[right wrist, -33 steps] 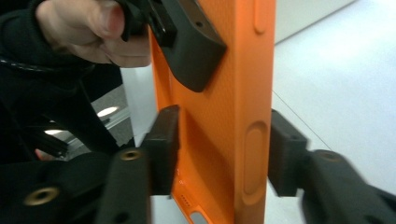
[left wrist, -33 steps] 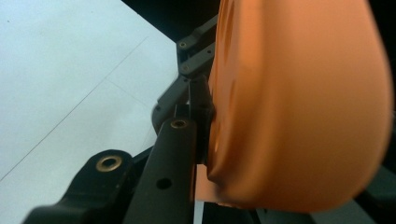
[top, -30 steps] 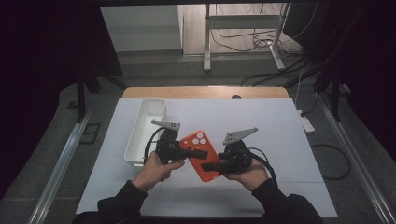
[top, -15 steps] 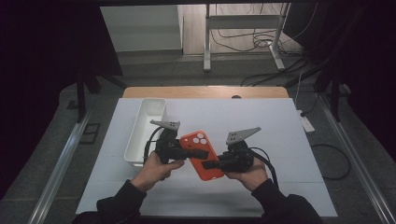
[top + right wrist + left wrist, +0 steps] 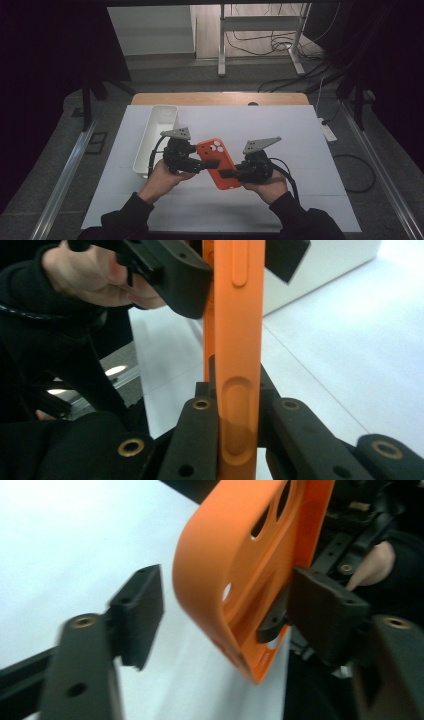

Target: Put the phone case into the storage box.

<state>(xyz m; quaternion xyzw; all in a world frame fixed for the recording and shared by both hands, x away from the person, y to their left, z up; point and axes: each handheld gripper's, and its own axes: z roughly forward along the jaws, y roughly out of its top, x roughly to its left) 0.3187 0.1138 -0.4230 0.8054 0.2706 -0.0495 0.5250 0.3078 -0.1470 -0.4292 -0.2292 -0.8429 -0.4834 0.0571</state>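
Observation:
An orange phone case (image 5: 218, 159) with round camera holes hangs above the white table, between my two grippers. My right gripper (image 5: 226, 174) is shut on the lower long edge of the case (image 5: 237, 315), with both jaws (image 5: 237, 390) pressed to it. My left gripper (image 5: 202, 164) is open around the camera end of the case (image 5: 215, 555). In the left gripper view (image 5: 230, 610) the right pad (image 5: 325, 605) touches the rim, and the left pad (image 5: 142, 605) stands clear of the curved back.
A long white bin (image 5: 155, 132) stands on the table (image 5: 310, 145) just left of my left hand; its wall also shows behind the case (image 5: 320, 270). A wooden table edge (image 5: 220, 98) runs along the far side. Beyond that are a metal stand and cables on the floor.
The right hand has edged slightly to the right. The case stays in about the same place between the two grippers.

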